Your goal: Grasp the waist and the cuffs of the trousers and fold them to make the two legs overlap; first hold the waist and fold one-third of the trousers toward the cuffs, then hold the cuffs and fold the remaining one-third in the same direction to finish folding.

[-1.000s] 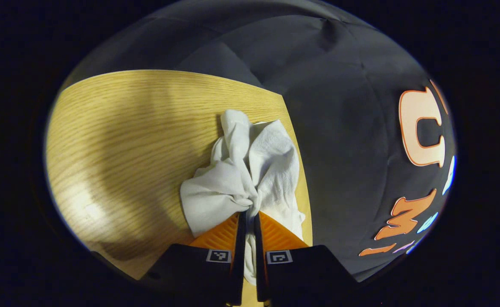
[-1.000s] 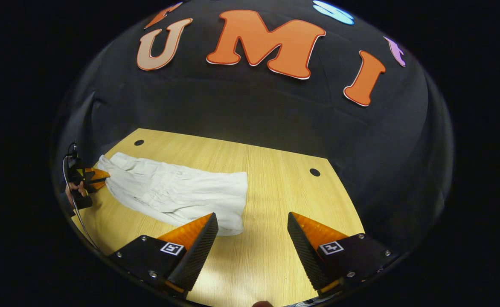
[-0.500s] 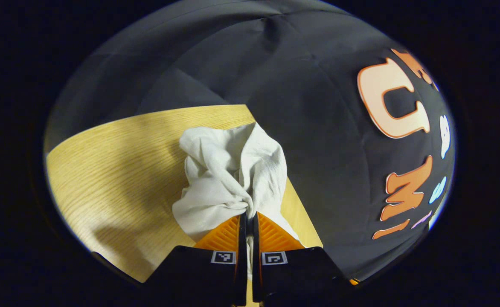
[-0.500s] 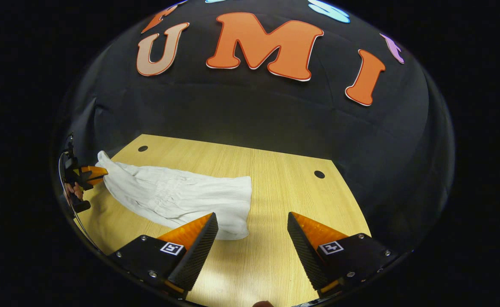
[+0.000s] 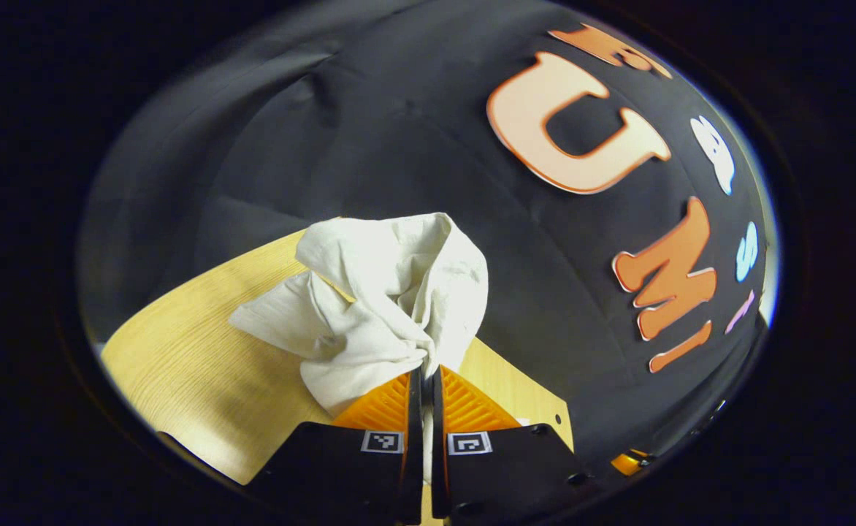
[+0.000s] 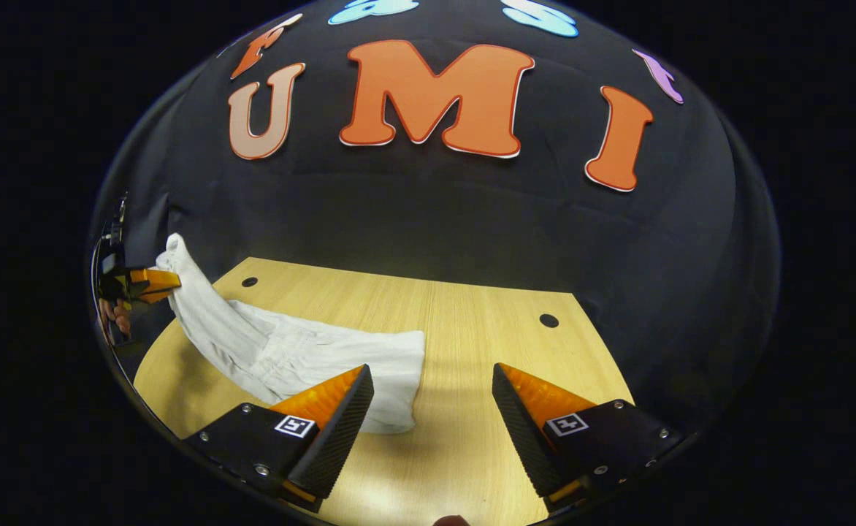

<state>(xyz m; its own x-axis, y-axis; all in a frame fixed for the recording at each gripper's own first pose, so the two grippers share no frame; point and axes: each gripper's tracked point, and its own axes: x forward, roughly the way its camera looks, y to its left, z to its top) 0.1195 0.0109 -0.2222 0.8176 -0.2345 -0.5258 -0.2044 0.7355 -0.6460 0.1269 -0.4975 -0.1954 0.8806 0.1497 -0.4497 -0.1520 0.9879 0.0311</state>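
White trousers [image 6: 289, 351] lie across the wooden table [image 6: 472, 351], one end lifted at the far left. My left gripper [image 5: 424, 376] is shut on that raised end, and the bunched cloth [image 5: 384, 292] hangs in front of its fingers. In the right gripper view the left gripper [image 6: 143, 281] shows far off at the left, held by a hand, with the cloth rising to it. My right gripper [image 6: 432, 383] stands open low over the table's near side, its left finger beside the trousers' other end [image 6: 399, 387], with nothing between its fingers.
Two round holes [image 6: 548, 320] [image 6: 250, 281] sit near the table's back edge. The black cloth wall stands close behind the table. Bare wood [image 6: 486, 409] lies to the right of the trousers.
My left gripper has risen with the trousers' end, lifting that end off the table and tilting upward. The right gripper has stayed open in about the same place.
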